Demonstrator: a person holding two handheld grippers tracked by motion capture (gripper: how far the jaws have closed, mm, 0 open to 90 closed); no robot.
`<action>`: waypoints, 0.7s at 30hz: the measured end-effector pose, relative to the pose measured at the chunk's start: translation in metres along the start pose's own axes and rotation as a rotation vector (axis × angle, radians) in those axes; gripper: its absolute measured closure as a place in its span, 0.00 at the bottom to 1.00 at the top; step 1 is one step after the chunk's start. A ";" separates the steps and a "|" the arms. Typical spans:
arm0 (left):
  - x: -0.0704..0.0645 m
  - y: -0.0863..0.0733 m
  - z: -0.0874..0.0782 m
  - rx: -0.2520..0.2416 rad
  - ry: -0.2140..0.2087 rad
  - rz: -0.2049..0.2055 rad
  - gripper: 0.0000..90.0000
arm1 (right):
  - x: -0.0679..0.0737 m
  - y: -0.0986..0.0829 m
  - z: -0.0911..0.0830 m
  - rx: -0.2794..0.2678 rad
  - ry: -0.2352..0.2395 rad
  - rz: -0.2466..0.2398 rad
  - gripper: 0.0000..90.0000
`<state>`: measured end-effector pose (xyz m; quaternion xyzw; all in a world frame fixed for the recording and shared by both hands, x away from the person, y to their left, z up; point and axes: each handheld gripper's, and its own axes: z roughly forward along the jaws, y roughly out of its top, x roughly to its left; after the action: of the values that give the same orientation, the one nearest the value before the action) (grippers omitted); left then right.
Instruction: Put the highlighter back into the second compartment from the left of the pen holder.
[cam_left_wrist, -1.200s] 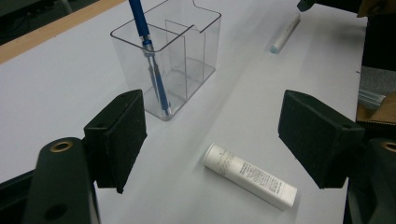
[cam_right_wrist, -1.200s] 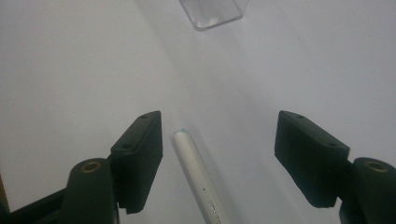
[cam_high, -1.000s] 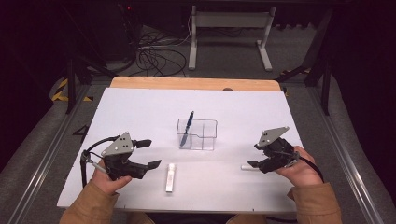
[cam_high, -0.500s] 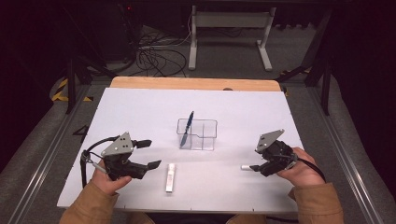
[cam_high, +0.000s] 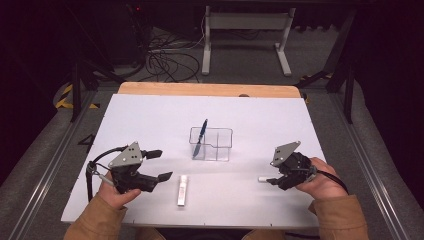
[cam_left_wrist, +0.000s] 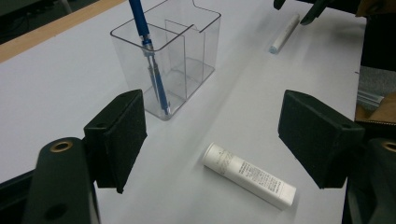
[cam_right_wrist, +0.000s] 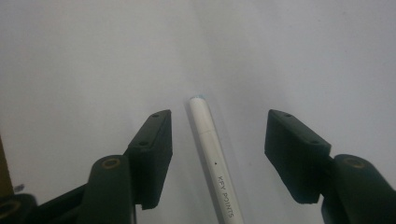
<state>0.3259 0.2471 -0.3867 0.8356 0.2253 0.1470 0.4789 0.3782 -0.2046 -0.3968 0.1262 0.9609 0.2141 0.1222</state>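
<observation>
The right tongs (cam_right_wrist: 217, 154) sit low over the counter (cam_high: 150, 120) with their jaws spread wide, straddling a slim white marker (cam_right_wrist: 215, 163) that lies flat on the white surface — nothing is clamped yet. In the right gripper view the marker runs between the pads but nearer the left-hand one, and it lies a little askew to them. That is where I'd expect trouble: if the jaws close as they stand, the near pad may meet the barrel first and nudge it sideways, and a smooth round barrel like that could roll or squirt out toward its tip. Coming in too shallow, the pads might only pinch the top of it and lose it on the lift.

The left tongs (cam_left_wrist: 210, 135) hang released too, gaping above a short white tube (cam_left_wrist: 249, 174) lying near the person's edge, holding nothing. Just beyond stands a clear divided holder (cam_high: 211, 143) with a blue pen (cam_high: 200, 138) leaning in one compartment — light plastic, I'd guess, so a careless sweep of either hand toward it might tip it over.
</observation>
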 end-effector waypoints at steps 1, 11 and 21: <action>0.000 0.000 0.000 0.000 0.000 0.000 0.27 | 0.000 0.000 0.000 0.004 -0.001 -0.006 0.50; -0.001 -0.002 -0.002 0.001 0.008 -0.002 0.27 | -0.002 0.000 0.014 0.062 0.049 -0.075 0.58; -0.002 -0.004 -0.006 0.002 0.019 -0.009 0.27 | -0.007 0.000 0.027 0.118 0.067 -0.099 0.63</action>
<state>0.3206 0.2523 -0.3875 0.8337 0.2338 0.1526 0.4765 0.3921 -0.1961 -0.4188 0.0781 0.9805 0.1548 0.0929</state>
